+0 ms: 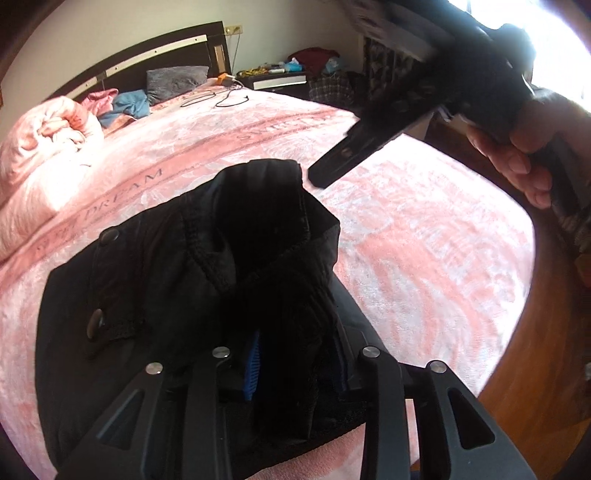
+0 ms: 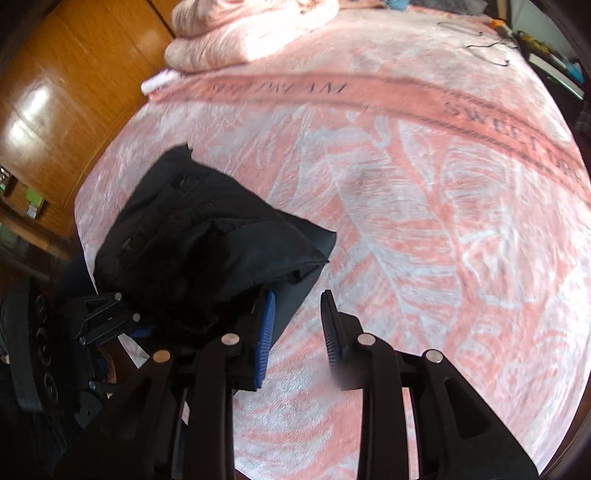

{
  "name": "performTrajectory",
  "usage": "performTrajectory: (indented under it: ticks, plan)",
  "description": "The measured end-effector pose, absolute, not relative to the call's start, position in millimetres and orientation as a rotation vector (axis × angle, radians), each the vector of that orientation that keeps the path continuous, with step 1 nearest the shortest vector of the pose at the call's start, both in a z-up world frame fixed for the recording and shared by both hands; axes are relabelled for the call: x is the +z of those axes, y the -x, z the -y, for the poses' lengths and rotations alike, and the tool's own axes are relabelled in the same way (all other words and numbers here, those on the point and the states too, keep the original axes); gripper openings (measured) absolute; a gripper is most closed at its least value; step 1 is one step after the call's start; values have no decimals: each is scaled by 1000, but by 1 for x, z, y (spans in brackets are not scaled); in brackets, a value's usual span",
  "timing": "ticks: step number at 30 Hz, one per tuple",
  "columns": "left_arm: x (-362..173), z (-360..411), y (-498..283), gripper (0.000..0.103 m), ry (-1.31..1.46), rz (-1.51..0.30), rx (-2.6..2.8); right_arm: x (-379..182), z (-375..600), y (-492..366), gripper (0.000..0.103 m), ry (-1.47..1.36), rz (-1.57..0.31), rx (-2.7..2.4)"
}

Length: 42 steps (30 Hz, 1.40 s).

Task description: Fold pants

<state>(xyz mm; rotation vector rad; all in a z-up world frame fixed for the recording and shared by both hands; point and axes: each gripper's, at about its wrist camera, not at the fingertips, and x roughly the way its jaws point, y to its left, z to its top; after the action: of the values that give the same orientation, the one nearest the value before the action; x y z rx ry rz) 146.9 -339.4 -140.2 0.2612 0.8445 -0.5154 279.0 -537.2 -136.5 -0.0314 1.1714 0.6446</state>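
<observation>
Black pants [image 1: 207, 266] lay bunched on the pink blanket [image 1: 406, 240] at the bed's near edge. Left gripper [image 1: 291, 354] clamped a fold of them, likely to steady the bundle. Right gripper [image 2: 297, 325] hovered just right of the pants, jaws narrow, empty.

Left hand-held gripper [image 1: 295, 373] fingertips under pants [image 1: 207, 266]

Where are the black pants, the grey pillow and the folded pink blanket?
black pants [image 1: 192, 258]: left wrist view, middle of the cloth.
grey pillow [image 1: 176, 82]: left wrist view, its front.
folded pink blanket [image 2: 236, 33]: right wrist view, its top.
</observation>
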Motion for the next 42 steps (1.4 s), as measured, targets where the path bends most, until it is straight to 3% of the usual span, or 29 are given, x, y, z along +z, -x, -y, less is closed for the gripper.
performTrajectory:
  ticks: [3,5,7,11,17,22,23,24,25,27,29,31,32,33,36,38,40,42]
  plan:
    - [-123,318,-142,42,-150,-830,-581,-114,547,-267,27,-61,-1083,630]
    - [-107,297,-136,70,-58,-780,-612,-100,540,-261,29,-111,-1020,643]
    - [-96,280,-129,88,22,-721,-637,-96,526,-260,31,-144,-987,667]
    - [-88,259,-127,89,91,-721,-692,-109,495,-270,31,-152,-997,707]
    - [-101,206,-142,89,129,-761,-599,-181,512,-284,29,-166,-1143,556]
    - [-109,145,-156,89,176,-763,-486,-167,543,-241,35,-337,-1064,455]
    - [-109,135,-155,89,185,-756,-469,-166,549,-225,56,-410,-1051,436]
    - [-109,125,-157,89,192,-757,-452,-168,554,-212,84,-473,-1046,421]
    - [-110,117,-158,89,198,-758,-439,-169,556,-203,89,-511,-1045,399]
    - [-113,107,-162,89,210,-759,-418,-181,559,-186,87,-653,-1045,432]
    - [-119,107,-163,89,213,-779,-402,-192,550,-182,77,-703,-1076,447]
    - [-128,105,-169,89,216,-810,-384,-203,537,-183,56,-688,-1153,416]
    - [-130,104,-170,89,211,-812,-378,-201,532,-183,37,-692,-1161,419]
    - [-133,103,-173,89,187,-817,-355,-194,531,-181,30,-681,-1148,410]
    - [-145,104,-180,89,148,-867,-293,-179,535,-173,27,-697,-1107,403]
    - [-153,101,-184,90,155,-888,-273,-203,534,-174,29,-687,-1170,346]
    - [-152,98,-183,89,151,-888,-263,-209,528,-174,34,-644,-1176,340]
    - [-143,91,-176,89,155,-864,-261,-188,534,-176,50,-638,-1130,326]
